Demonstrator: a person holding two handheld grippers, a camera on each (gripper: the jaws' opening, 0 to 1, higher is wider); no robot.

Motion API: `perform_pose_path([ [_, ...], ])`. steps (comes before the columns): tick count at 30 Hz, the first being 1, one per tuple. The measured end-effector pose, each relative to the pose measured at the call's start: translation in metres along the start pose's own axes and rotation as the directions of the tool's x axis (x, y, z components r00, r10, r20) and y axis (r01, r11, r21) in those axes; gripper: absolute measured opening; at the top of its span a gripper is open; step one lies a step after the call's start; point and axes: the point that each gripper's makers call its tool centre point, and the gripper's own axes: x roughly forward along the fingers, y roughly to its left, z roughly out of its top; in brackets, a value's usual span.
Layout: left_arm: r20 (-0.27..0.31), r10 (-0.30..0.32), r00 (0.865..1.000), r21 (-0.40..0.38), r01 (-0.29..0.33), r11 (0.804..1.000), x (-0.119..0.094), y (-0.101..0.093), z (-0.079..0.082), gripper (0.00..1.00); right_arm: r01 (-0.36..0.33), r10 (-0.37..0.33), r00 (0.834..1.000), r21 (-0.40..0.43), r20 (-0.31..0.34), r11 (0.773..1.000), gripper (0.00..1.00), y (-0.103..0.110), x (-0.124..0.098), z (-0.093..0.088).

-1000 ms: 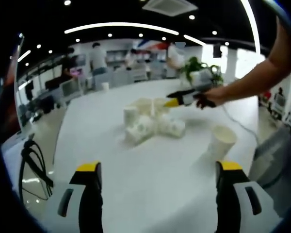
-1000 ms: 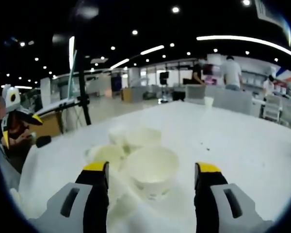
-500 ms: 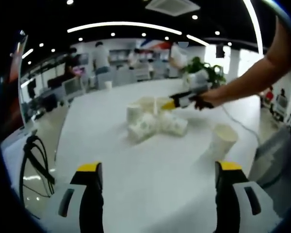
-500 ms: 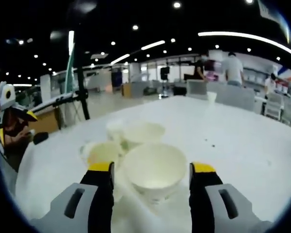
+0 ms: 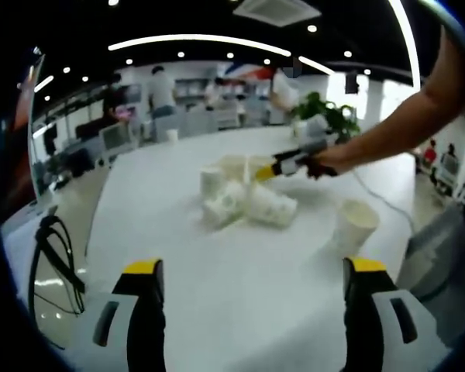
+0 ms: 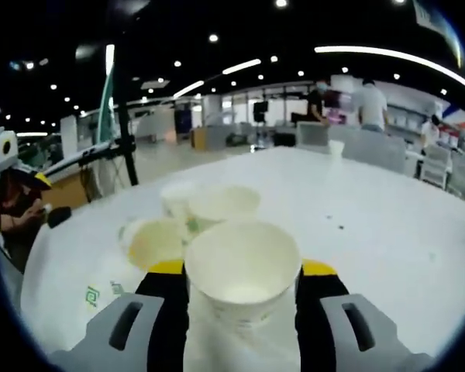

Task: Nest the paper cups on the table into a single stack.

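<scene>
A white paper cup (image 6: 242,273) was pinched upright between the jaws of the right hand-held gripper (image 6: 242,271), beside the cup cluster (image 5: 244,194) on the white counter (image 5: 217,271). The left hand-held gripper (image 5: 248,267) was held spread over bare counter, near a lone upright cup (image 5: 355,225).

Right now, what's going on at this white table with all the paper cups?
A person with a two-jaw gripper in each hand is gathering white paper cups. The right gripper has its jaws closed around one open white paper cup at the cluster of cups mid-table. The left gripper hangs open over the white table, holding nothing. One more upright white paper cup stands apart from the cluster, nearer the person's outstretched arm.
</scene>
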Motion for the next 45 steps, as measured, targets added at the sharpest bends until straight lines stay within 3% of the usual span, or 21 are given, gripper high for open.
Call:
perform_pose_path([
  [6, -0.002, 0.004, 1.0, -0.002, -0.004, 1.0, -0.002, 0.002, -0.002, 0.95, 0.002, -0.002, 1.0, -0.012, -0.004, 1.0, 0.44, -0.001, -0.001, -0.002],
  [24, 0.003, 0.008, 1.0, 0.001, -0.008, 1.0, -0.004, 0.001, 0.0, 0.94, 0.0, 0.0, 1.0, -0.015, -0.004, 1.0, 0.43, 0.0, -0.007, 0.001],
  [45, 0.011, 0.005, 1.0, -0.007, -0.005, 1.0, -0.001, 0.001, -0.001, 0.94, 0.011, -0.01, 0.999, -0.045, 0.037, 0.999, 0.43, -0.013, -0.018, 0.041],
])
